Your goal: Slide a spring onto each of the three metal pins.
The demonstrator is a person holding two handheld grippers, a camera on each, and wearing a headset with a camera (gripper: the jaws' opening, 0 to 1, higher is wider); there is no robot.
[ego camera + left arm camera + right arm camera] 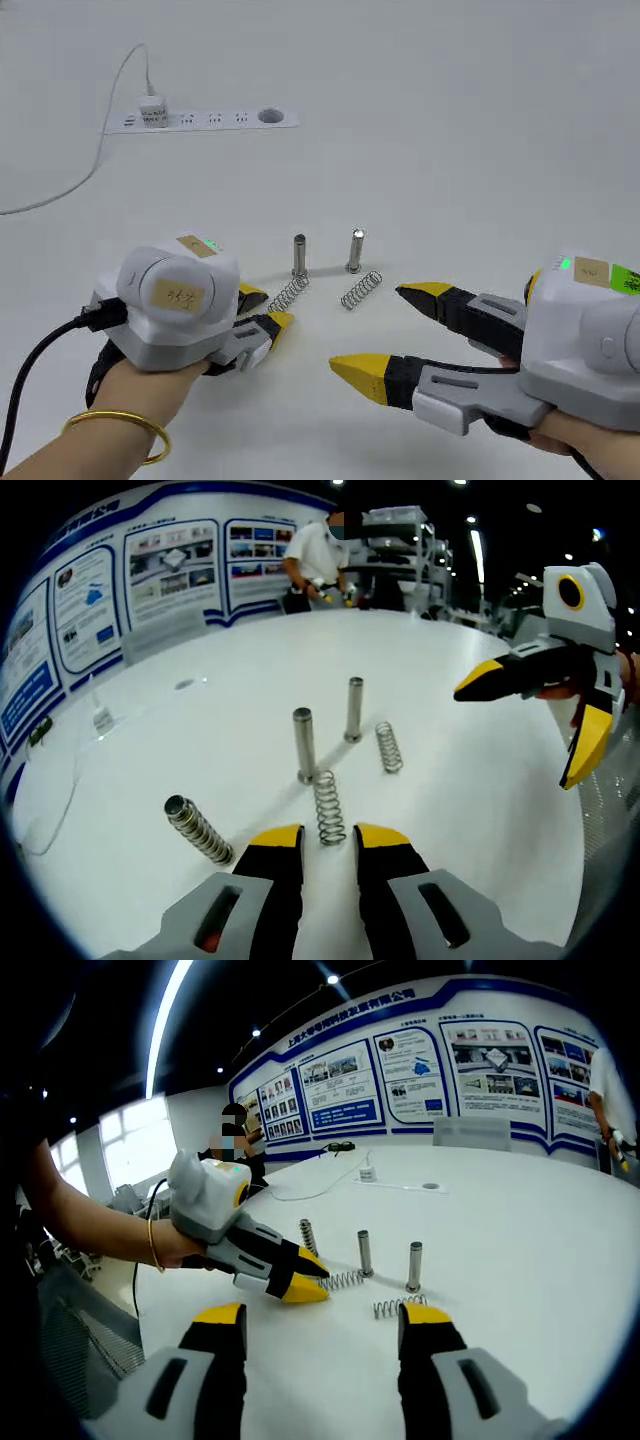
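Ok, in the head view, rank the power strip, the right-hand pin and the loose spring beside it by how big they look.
1. Power strip, clearly the longest, though farthest from the camera.
2. The right-hand pin and the spring beside it: they look about the same length, so I won't rank them.

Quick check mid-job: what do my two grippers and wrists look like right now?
Both the left gripper and right gripper have white-and-grey housings, black jaws with yellow tips, a green light and a tan sticker. A black cable trails from the left one, and a gold bangle circles that wrist.
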